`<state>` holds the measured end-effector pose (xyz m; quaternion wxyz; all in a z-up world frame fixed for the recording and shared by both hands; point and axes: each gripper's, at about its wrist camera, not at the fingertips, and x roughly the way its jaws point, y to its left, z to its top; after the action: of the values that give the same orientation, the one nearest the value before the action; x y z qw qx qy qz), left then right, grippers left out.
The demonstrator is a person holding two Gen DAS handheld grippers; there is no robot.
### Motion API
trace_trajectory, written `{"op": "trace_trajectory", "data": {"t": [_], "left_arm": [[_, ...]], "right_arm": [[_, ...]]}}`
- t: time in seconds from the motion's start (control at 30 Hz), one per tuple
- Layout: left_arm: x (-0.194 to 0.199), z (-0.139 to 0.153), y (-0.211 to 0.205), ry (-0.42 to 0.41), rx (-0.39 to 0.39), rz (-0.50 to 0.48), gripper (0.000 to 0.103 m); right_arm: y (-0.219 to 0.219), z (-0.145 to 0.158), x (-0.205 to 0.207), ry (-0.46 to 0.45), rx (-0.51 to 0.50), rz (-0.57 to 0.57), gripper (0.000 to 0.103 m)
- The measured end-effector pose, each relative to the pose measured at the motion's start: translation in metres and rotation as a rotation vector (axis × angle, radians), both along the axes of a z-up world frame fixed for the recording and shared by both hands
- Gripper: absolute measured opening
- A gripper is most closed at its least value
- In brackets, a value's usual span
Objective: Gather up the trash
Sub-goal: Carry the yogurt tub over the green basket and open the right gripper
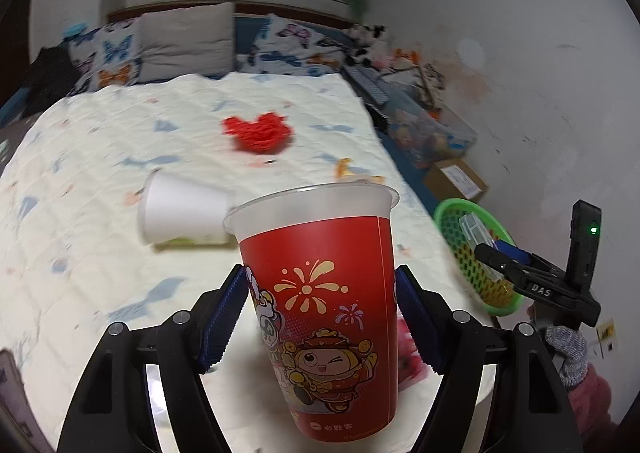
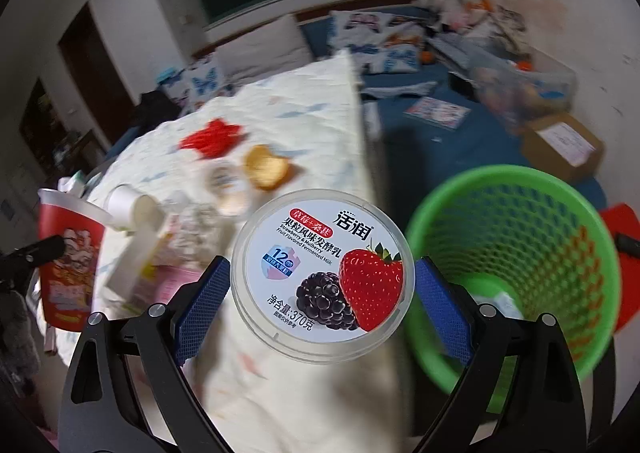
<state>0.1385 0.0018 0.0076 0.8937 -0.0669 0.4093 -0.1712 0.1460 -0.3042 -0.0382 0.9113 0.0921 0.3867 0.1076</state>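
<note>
I find my left gripper [image 1: 320, 317] clamped on the red cup [image 1: 320, 293] and my right gripper [image 2: 322, 293] on the yogurt tub [image 2: 322, 273], left of the bin [image 2: 516, 265]; an early release would miss it.

Glossy red plastic cup [image 1: 320, 317], quilted cloth bedspread [image 1: 100, 157], green plastic mesh basket [image 2: 516, 265].

A red paper cup [image 1: 320, 309] printed with cartoon figures and fireworks stands upright and tilted a little, raised above the bed, its frosted plastic rim open. A round yogurt tub [image 2: 322, 277] with a strawberry and mulberry lid is held up just beside the green mesh wastebasket [image 2: 516, 269]. On the quilt lie a tipped white cup [image 1: 182, 213], a red net scrap [image 1: 260, 131] and a bread piece [image 2: 266, 167].
</note>
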Motion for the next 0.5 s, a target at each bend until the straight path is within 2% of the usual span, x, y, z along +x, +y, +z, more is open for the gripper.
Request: {"op": "trace_trajectory", "data": {"t": [0.27,0.5], "left_arm": [[0.017,0.008,-0.066,-0.019,0.021,-0.125,0.072],[0.027,0.013,-0.117,-0.029,0.032,-0.208,0.072]], "right_arm": [[-0.068,-0.019,-0.009,0.058,-0.022,-0.151,0.092],[-0.111,-0.035,-0.012,0.09,-0.01,-0.227,0.092]]}}
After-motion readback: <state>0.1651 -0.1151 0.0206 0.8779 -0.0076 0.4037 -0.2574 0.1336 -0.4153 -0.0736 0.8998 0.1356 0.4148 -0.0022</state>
